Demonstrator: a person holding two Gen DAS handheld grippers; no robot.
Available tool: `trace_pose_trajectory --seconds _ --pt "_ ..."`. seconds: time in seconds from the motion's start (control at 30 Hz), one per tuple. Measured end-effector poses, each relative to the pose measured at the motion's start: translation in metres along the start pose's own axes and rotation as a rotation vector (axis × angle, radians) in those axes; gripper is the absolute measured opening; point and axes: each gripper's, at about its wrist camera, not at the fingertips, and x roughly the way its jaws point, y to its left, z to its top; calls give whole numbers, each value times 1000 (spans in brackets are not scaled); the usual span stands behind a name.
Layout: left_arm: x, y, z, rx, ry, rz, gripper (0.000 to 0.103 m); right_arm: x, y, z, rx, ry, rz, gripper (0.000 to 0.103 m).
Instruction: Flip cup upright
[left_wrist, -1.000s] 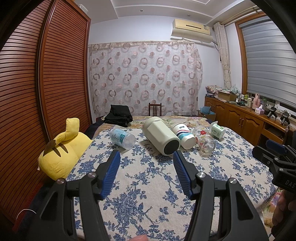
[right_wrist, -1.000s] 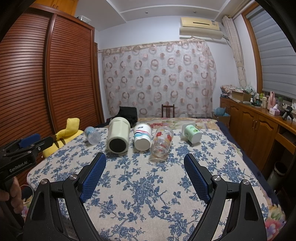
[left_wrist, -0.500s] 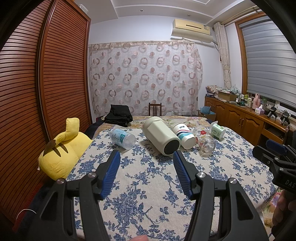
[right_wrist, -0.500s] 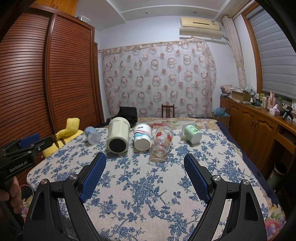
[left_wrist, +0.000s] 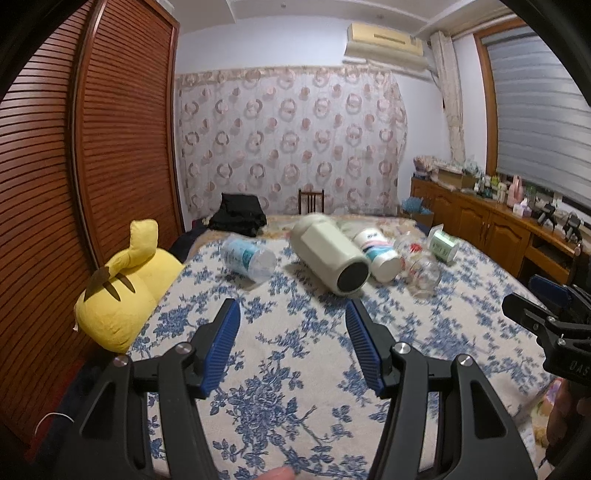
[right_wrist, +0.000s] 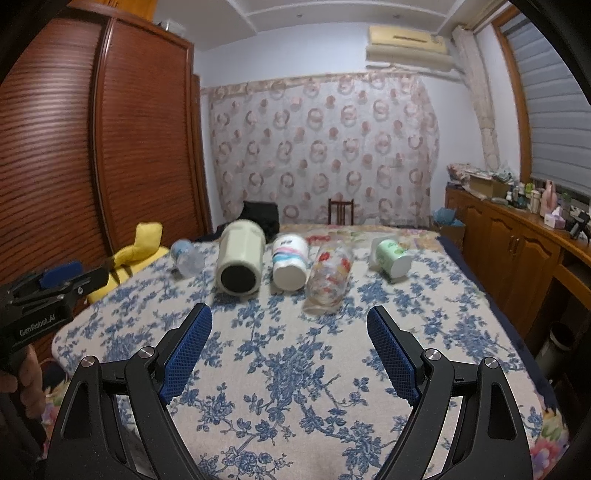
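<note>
Several cups lie on their sides in a row on the floral bedspread (right_wrist: 295, 369): a clear plastic bottle (right_wrist: 188, 258), a large cream cup (right_wrist: 240, 258), a white cup with stripes (right_wrist: 290, 262), a clear glass with red flowers (right_wrist: 327, 280) and a small green-printed cup (right_wrist: 393, 256). In the left wrist view the cream cup (left_wrist: 328, 254) and the plastic bottle (left_wrist: 249, 258) lie ahead. My left gripper (left_wrist: 291, 332) is open and empty, short of the cream cup. My right gripper (right_wrist: 290, 332) is open and empty, short of the glass.
A yellow plush toy (left_wrist: 125, 291) lies at the bed's left edge by the wooden wardrobe doors (left_wrist: 74, 184). A black bag (left_wrist: 238, 214) sits at the far end. A wooden cabinet (right_wrist: 517, 243) runs along the right wall.
Both grippers have shifted slightly and both views are a little blurred. The cups have not moved and both grippers stay open.
</note>
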Motion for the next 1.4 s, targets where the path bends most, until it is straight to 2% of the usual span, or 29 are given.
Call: trace_pose_trajectory --seconds 0.27,0.5,0.87,1.1,1.27,1.4 --pt "34 22 -3 2 103 4 59 47 16 1 -43 81 59 88" --pt "65 42 8 13 174 -10 59 85 28 16 -86 116 108 88" --pt "125 80 41 -23 268 -14 59 127 39 47 -131 153 148 88" --pt "172 95 75 -54 327 -6 59 151 37 64 -139 176 160 88" --pt "207 101 96 -112 389 -32 59 165 40 72 -146 214 182 88" --pt "235 103 104 -154 448 -22 59 177 43 81 -135 237 204 88"
